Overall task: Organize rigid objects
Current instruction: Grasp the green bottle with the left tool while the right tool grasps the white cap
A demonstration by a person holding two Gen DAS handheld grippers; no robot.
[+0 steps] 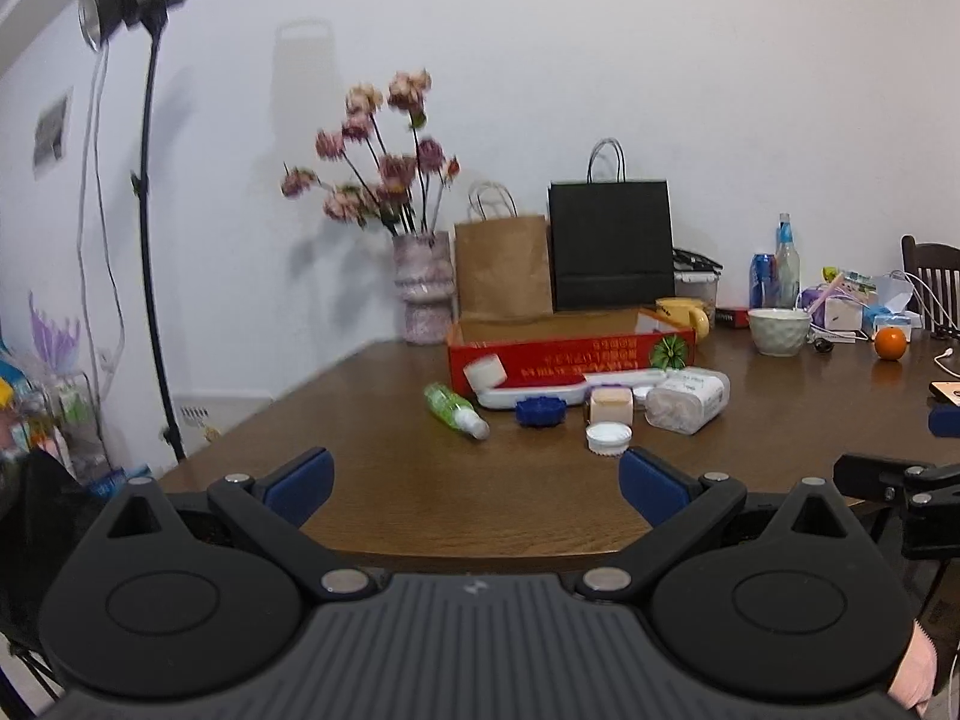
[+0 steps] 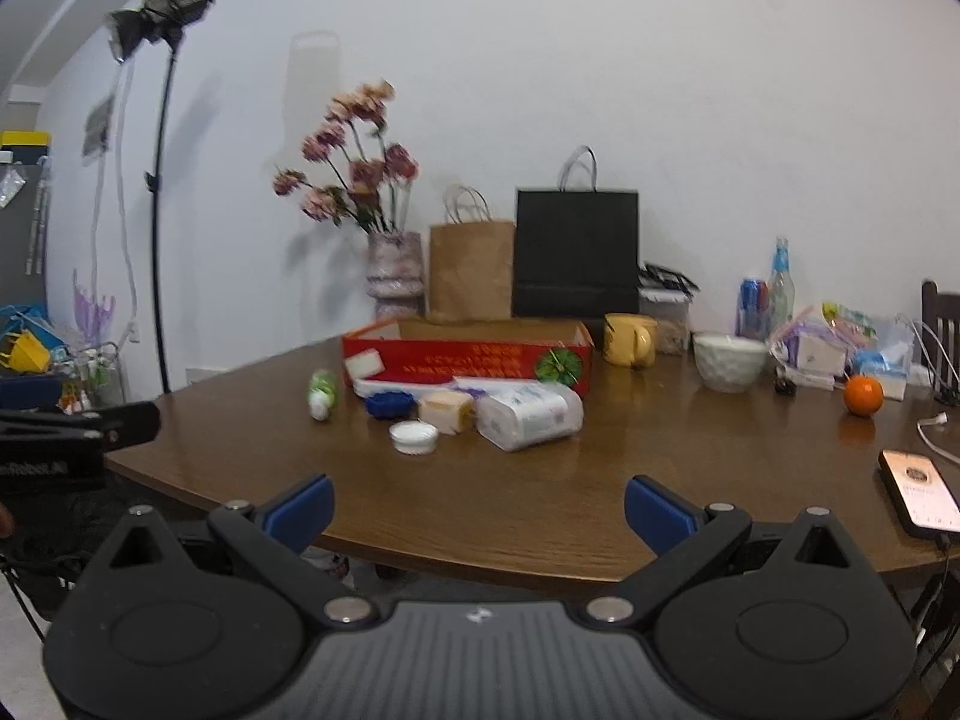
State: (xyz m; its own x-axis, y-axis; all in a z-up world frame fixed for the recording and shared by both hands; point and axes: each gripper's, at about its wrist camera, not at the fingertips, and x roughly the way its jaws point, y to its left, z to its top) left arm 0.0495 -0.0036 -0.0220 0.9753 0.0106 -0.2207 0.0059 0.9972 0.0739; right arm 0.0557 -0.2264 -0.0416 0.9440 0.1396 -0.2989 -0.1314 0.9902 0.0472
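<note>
Both grippers, left gripper [image 1: 477, 489] and right gripper [image 2: 479, 513], hung released at the table [image 1: 390, 498] edge

Red box [image 1: 570, 354] stood beyond; plastic pack [image 1: 687, 401], green bottle [image 1: 456, 411], blue lid [image 1: 540, 411] lay before it, best approached low, one at a time

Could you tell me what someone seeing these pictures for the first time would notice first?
Probably the red cardboard box in the middle of the wooden table, with small items scattered in front of it: a green bottle lying on its side, a blue lid and a white lid. Behind stand a vase of pink flowers and two paper bags against the wall. Both tongs, left and right, are open at the near edge.
</note>
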